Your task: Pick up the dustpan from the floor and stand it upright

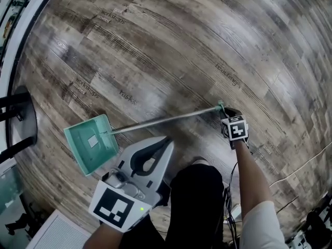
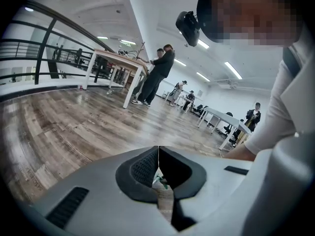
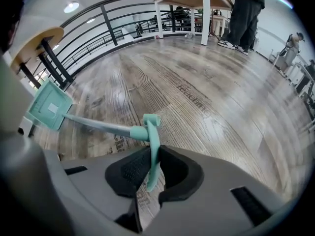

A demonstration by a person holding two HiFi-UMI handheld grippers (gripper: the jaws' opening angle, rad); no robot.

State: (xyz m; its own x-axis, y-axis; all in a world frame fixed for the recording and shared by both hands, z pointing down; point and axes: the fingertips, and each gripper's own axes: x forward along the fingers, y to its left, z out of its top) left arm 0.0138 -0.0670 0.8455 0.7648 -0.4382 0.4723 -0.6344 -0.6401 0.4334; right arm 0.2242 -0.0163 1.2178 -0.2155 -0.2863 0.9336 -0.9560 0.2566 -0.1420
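Observation:
The dustpan has a mint-green pan [image 1: 91, 144] and a long metal pole [image 1: 166, 119] ending in a green hanging grip. In the head view the pan rests on the wood floor at the left and the pole runs right, up to my right gripper [image 1: 224, 111]. In the right gripper view that gripper [image 3: 151, 156] is shut on the flat green grip [image 3: 150, 132], and the pan [image 3: 49, 105] shows far off at the left. My left gripper [image 1: 166, 142] hovers just right of the pan, near the pole, jaws closed together with nothing held. In its own view, the left gripper [image 2: 158, 157] points across the room.
A round stool on black legs [image 1: 19, 119] stands at the left edge by a railing [image 3: 98, 31]. A white grille [image 1: 57, 233] lies at the bottom left, cables [image 1: 301, 166] at the right. Tables [image 2: 118, 60] and several people stand far off.

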